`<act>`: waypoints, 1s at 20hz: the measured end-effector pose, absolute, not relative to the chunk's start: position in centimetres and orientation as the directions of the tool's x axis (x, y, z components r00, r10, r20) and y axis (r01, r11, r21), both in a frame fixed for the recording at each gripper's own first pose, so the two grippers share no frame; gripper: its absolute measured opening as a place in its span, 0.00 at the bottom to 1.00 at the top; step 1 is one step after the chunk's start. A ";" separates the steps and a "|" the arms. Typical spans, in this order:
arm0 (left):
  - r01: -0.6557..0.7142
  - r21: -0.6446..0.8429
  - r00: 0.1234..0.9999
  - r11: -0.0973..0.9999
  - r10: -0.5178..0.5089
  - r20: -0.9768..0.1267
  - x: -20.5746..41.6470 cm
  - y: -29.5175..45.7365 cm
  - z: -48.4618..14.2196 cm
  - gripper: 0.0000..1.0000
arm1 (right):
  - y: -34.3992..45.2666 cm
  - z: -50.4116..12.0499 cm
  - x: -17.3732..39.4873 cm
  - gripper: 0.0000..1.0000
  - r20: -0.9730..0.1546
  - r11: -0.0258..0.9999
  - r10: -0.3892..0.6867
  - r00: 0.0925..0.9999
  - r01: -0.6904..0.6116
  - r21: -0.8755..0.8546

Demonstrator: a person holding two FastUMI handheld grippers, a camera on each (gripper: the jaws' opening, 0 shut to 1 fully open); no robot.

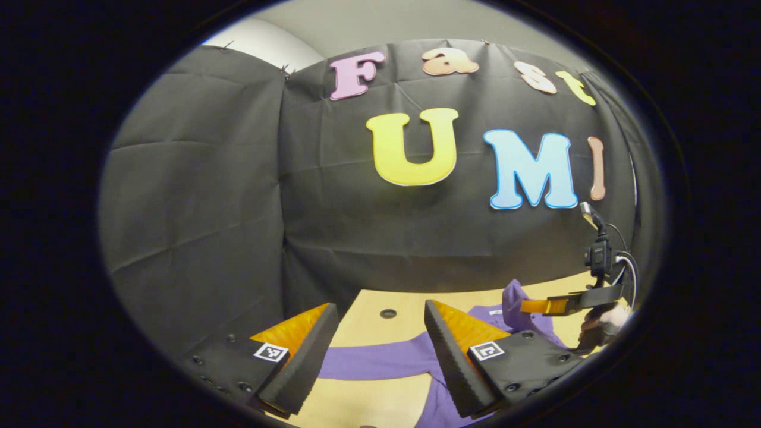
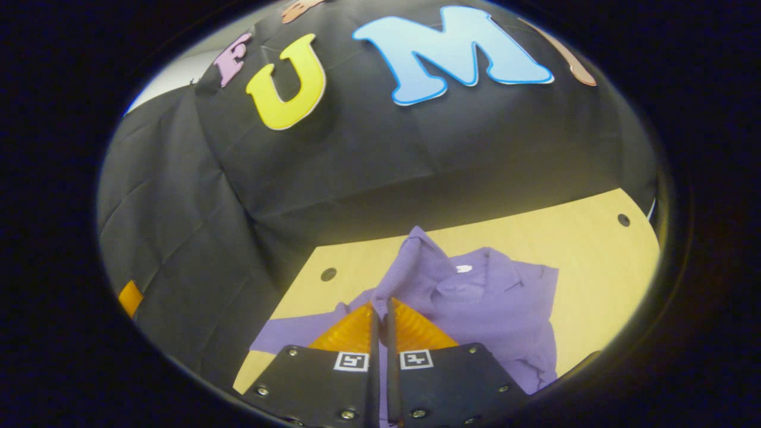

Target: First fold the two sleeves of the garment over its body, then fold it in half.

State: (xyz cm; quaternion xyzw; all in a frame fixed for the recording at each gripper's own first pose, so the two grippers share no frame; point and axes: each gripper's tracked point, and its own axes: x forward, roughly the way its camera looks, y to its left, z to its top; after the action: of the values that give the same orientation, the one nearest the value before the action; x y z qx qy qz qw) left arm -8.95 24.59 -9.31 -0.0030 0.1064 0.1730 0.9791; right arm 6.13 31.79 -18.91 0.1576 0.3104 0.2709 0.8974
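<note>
A purple garment (image 2: 499,303) lies spread on the wooden table (image 2: 582,249), collar toward the booth wall. My right gripper (image 2: 380,309) is shut on a sleeve's ribbed cuff (image 2: 410,255), which stands lifted above the garment's body. The other sleeve (image 2: 285,330) stretches flat to the left. In the left gripper view, my left gripper (image 1: 380,315) hovers open above that flat sleeve (image 1: 380,359), with nothing between its fingers. Farther right there, the right gripper (image 1: 526,306) holds the raised cuff (image 1: 514,295), and a hand (image 1: 606,318) grips its handle.
The black cloth wall stands close behind the table's far edge. Small round holes (image 2: 328,274) (image 2: 623,220) mark the tabletop near its back corners. An orange part of the left gripper (image 2: 129,297) shows at the far left of the right gripper view. Bare wood lies right of the garment.
</note>
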 end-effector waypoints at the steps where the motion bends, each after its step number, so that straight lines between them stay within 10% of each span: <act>1: -0.345 0.031 0.915 0.938 0.343 -0.213 -9.4 25.2 -9.6 0.94 | 32.9 -19.1 5.6 0.05 -0.474 0.800 0.592 0.652 -0.402 0.445; 20: -0.453 -0.037 0.857 0.891 0.424 -0.292 -12.1 34.3 -17.2 0.94 | 40.2 -18.4 0.7 0.14 -0.496 0.762 0.646 0.580 -0.527 0.376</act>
State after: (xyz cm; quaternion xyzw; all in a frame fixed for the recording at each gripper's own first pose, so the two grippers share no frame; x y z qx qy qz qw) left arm -12.07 34.31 -17.21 -0.0523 0.1392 0.2279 0.9623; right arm 0.67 40.20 -18.36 0.0942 0.3161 0.3318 0.8838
